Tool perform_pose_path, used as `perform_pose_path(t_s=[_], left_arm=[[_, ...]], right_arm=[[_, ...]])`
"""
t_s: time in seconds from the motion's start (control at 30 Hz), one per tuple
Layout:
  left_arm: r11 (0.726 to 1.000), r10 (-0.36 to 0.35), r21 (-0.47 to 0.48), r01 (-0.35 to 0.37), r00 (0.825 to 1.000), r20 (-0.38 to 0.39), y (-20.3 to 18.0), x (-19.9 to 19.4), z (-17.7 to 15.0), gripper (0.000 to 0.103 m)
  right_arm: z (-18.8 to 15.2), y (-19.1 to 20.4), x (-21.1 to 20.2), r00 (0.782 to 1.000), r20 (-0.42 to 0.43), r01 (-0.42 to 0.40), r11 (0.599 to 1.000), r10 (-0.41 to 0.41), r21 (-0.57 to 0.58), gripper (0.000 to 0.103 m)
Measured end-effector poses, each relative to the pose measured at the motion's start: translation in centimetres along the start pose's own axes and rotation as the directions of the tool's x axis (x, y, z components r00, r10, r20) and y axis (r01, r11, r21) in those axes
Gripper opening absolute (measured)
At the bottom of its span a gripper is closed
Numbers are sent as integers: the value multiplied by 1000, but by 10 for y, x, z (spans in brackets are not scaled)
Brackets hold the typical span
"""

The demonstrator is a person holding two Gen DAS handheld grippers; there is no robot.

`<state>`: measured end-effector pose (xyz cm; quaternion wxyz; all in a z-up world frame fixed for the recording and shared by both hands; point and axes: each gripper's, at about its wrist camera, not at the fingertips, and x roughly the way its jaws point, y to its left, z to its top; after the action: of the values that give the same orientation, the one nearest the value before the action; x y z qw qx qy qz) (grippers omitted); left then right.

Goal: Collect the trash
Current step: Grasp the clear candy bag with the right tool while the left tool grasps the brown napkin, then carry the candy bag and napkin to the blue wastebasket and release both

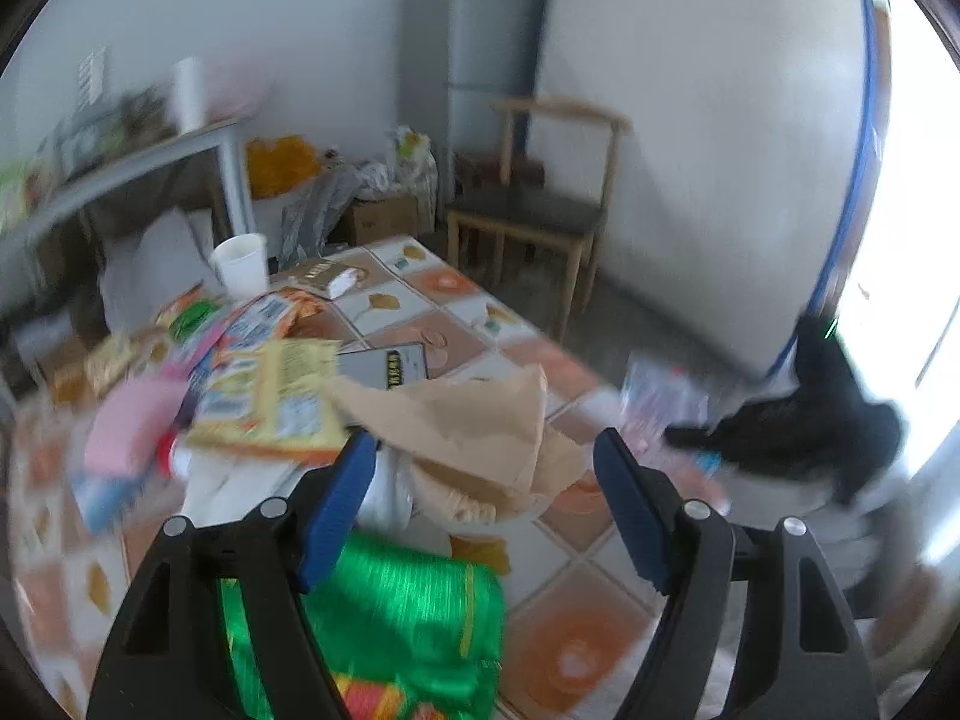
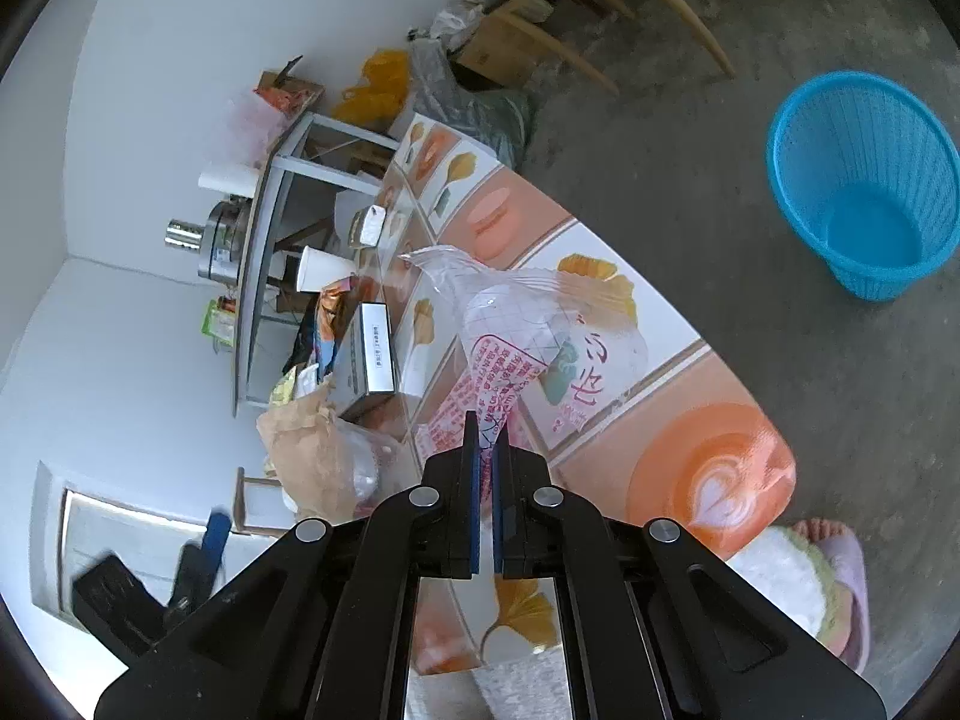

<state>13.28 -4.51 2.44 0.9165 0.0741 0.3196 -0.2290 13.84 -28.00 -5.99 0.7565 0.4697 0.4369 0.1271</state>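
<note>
Clear plastic bag (image 2: 528,324) (pink print) lay near the table's (image 2: 690,408) edge, pinched by the right gripper (image 2: 487,426); the left gripper (image 1: 480,480) stood wide, holding nothing, above the litter.

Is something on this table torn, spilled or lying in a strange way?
Yes. The brown paper bag is torn and crumpled among a loose heap of snack wrappers on the table. I see nothing spilled. The blue basket on the floor looks empty.
</note>
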Motion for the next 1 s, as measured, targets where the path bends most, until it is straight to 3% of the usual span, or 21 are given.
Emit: perform_pose_path(t_s=[0.17, 0.23, 0.33, 0.4, 0.5, 0.8, 0.9, 1.0], left_arm=[[991, 67, 125, -52, 991, -113, -17, 54, 1, 64], [990, 75, 128, -56, 986, -147, -17, 63, -2, 57], [993, 81, 96, -63, 977, -196, -9, 74, -2, 37], [995, 77, 74, -63, 976, -204, -4, 77, -3, 18], [997, 69, 53, -60, 979, -191, 3, 73, 0, 3], [995, 103, -17, -103, 995, 9, 17, 3, 39, 1], [998, 52, -40, -49, 996, 78, 10, -18, 60, 1], [997, -53, -52, 59, 993, 104, -4, -22, 77, 1]], right_arm=[[1, 0, 5, 1000, -16, 0, 999, -1, -40, 2], [2, 0, 7, 1000, -23, -2, 998, 1, -55, 2], [3, 1, 9, 1000, -24, -4, 997, 2, -76, 2], [3, 2, 9, 1000, -23, -7, 996, 5, -87, 2], [5, 1, 8, 1000, -25, -19, 995, 17, -96, 2], [11, 4, -13, 995, 6, -95, 988, 96, -120, 2], [15, 6, -29, 990, 35, -131, 983, 137, -125, 2], [22, 3, -53, 983, 98, -142, 981, 156, -132, 1]])
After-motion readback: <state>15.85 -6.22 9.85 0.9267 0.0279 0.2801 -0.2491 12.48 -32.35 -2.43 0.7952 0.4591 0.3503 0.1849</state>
